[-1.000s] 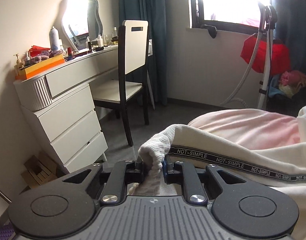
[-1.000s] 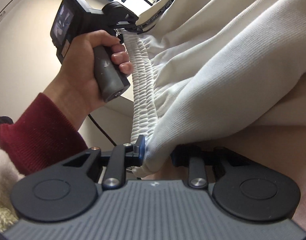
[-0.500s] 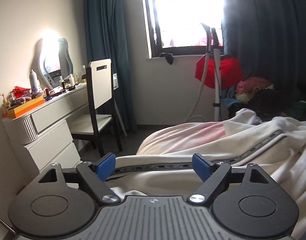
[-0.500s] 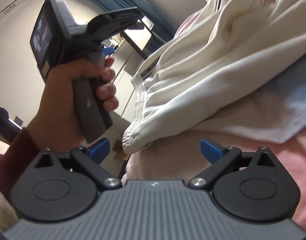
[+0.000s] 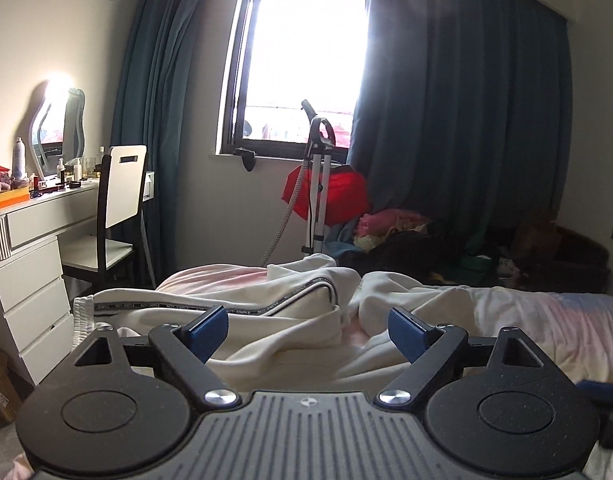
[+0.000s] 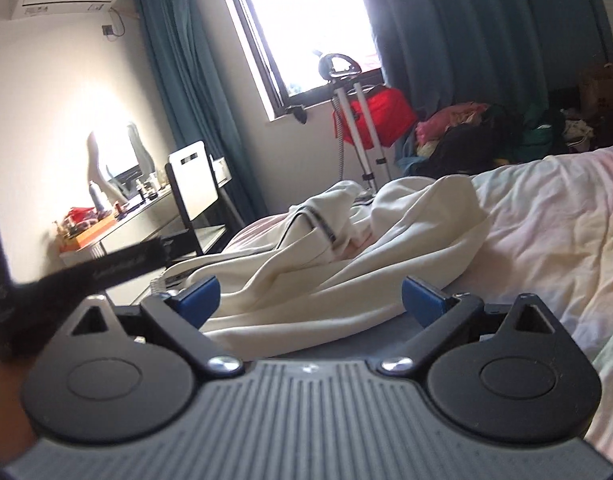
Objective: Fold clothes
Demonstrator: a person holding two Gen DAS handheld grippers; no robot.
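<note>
Cream trousers [image 5: 266,320] lie crumpled on the bed [image 5: 546,328], directly ahead of both tools. Left gripper [image 5: 306,330]: jaws wide and opening further, nothing between them, the cloth lying beyond and below. Right gripper [image 6: 310,300]: jaws wide, likewise empty. The garment's long axis runs from the ribbed waistband [image 5: 82,316] at near left (hanging at the bed edge) toward the bunched legs [image 6: 426,208] at far right, the printed side stripe [image 5: 226,308] tracing that line. The left gripper appears nearer the waistband, the right nearer the legs; the next grasp probably turns on this split.
</note>
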